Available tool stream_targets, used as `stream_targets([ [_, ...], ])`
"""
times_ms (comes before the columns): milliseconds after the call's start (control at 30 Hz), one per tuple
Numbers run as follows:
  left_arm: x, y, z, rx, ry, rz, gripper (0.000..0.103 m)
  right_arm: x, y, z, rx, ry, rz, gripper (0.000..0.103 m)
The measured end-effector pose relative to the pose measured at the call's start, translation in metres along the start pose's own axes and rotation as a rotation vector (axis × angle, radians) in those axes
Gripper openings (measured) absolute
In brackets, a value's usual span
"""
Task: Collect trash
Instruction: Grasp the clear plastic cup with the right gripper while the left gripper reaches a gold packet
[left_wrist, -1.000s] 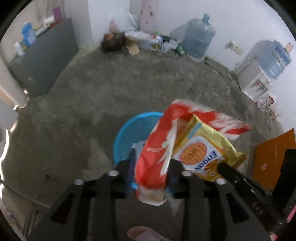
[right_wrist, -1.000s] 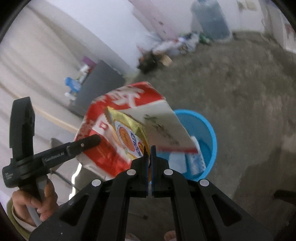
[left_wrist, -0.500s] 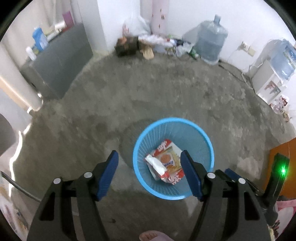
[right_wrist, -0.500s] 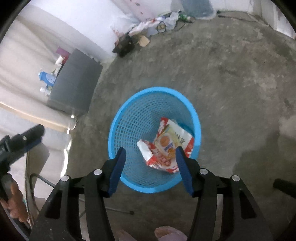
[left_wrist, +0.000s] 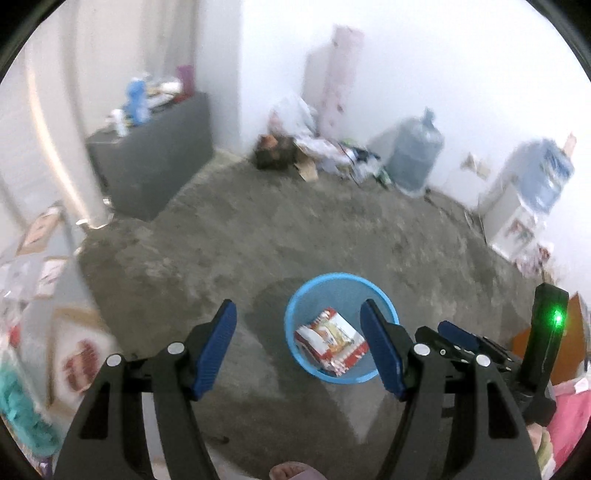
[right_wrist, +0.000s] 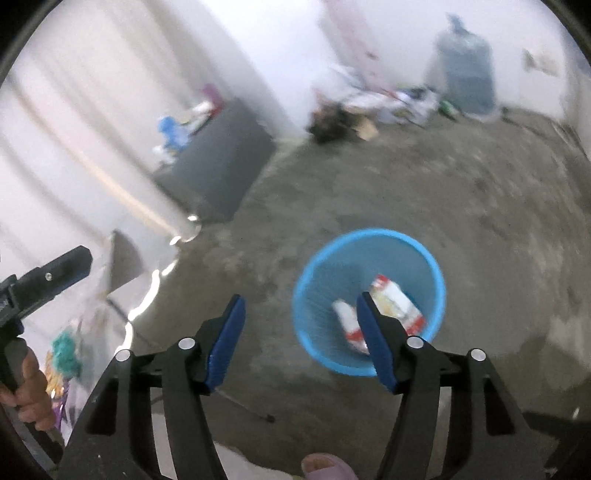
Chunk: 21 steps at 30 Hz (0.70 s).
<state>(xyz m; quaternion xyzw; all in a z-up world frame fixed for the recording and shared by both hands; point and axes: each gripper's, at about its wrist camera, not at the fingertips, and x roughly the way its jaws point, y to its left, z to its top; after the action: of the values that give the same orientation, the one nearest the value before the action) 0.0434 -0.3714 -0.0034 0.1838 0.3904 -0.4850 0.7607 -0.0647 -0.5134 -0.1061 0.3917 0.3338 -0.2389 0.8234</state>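
The left gripper (left_wrist: 297, 341) with black arms and blue pads is spread wide, and nothing sits between its pads. The right gripper (right_wrist: 299, 338) looks the same. Its jaws are opening, and they hold nothing either.

Past the pads, low in the middle of both views, a round blue plastic mesh basket (left_wrist: 303, 295) stands on the rough grey concrete floor (left_wrist: 295, 236). The red, white and yellow snack wrappers (left_wrist: 330, 341) lie inside it, at the bottom.

In the right wrist view, at the lower left edge, a hand (right_wrist: 31, 391) holds the black handle of the other gripper.

Farther back, a big clear water jug (left_wrist: 415, 155) stands by the white wall, beside a blurry pile of bags and paper (left_wrist: 314, 151). A dark grey cabinet (left_wrist: 155, 155) is at the upper left.
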Motion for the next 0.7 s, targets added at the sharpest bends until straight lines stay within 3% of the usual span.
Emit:
stream_targets([
  [367,-0.115,0.103,-0.051,-0.182,-0.172,0.177,0.069,-0.001,0.098,-0.01,-0.257,0.053,0.158,0.064],
  [700,-0.192,0.196,-0.065,-0.268,-0.271,0.315,0.069,0.005,0.201,-0.003,-0.483,0.047,0.302,0.064],
])
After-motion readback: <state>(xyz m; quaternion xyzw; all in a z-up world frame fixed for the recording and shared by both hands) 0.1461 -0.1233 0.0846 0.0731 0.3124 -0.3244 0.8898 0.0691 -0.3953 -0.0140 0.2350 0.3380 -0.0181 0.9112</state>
